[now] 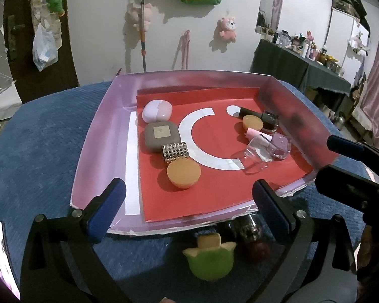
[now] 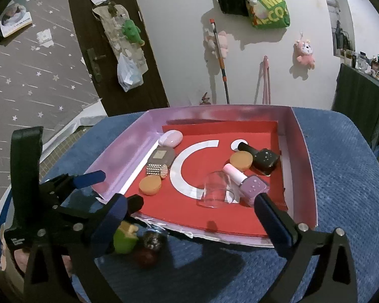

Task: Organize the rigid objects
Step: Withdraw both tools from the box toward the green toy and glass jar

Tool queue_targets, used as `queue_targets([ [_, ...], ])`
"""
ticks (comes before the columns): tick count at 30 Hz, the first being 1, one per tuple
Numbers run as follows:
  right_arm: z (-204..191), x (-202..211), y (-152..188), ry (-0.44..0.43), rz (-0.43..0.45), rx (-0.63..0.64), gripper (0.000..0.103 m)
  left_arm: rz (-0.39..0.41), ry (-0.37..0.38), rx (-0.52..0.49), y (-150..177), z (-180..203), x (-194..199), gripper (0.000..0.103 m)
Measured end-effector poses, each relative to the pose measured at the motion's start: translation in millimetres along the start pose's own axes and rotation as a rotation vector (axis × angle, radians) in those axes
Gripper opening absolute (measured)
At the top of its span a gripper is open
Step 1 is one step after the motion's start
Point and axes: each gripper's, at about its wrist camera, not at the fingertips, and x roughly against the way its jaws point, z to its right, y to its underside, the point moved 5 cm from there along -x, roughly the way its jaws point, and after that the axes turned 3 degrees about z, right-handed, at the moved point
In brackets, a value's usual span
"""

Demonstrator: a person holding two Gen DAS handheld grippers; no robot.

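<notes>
Two grippers hang over the near edge of the tray (image 1: 98, 136), both spread wide and holding nothing; the left gripper (image 1: 189, 202) has the green toy (image 1: 209, 260) and a dark jar (image 1: 247, 229) just below and between its fingers, both lying on the blue cloth (image 1: 38, 139) outside the tray, touching or nearly touching each other; the right gripper (image 2: 192, 214) sits further right, with the same green toy (image 2: 125, 237) beside its left finger and the lilac bottle (image 2: 255, 186) just ahead of its right fingertip; inside the tray, on the red sheet (image 1: 214, 186), a left row runs from far to near: lilac case (image 1: 156, 111), brown case (image 1: 160, 136), studded box (image 1: 175, 151), orange cap (image 1: 183, 173), each touching the next; on the right lie a black bottle (image 1: 261, 118), a second orange cap (image 1: 252, 123) against it, the lilac bottle (image 1: 275, 144) and a clear cup (image 1: 257, 155) on its side, crowded together; the raised tray lip stands between the outside pieces and the sheet; the left gripper's body (image 2: 38, 189) shows at the left of the right wrist view, well apart from the bottles.
</notes>
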Motion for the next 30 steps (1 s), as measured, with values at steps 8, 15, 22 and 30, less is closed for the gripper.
queue_targets([
  [8,-5,14,4,-0.014,0.019,-0.002,0.103,0.019,-0.008,0.001,4,1,13,0.103],
  [15,-10,29,8,-0.021,0.04,-0.007,0.103,0.03,-0.004,0.006,9,4,26,0.103],
  [22,-15,43,14,-0.029,0.053,-0.007,0.103,0.034,0.0,-0.002,18,9,37,0.103],
  [30,-19,54,26,-0.034,0.056,-0.013,0.103,0.024,0.016,0.001,31,13,46,0.103],
])
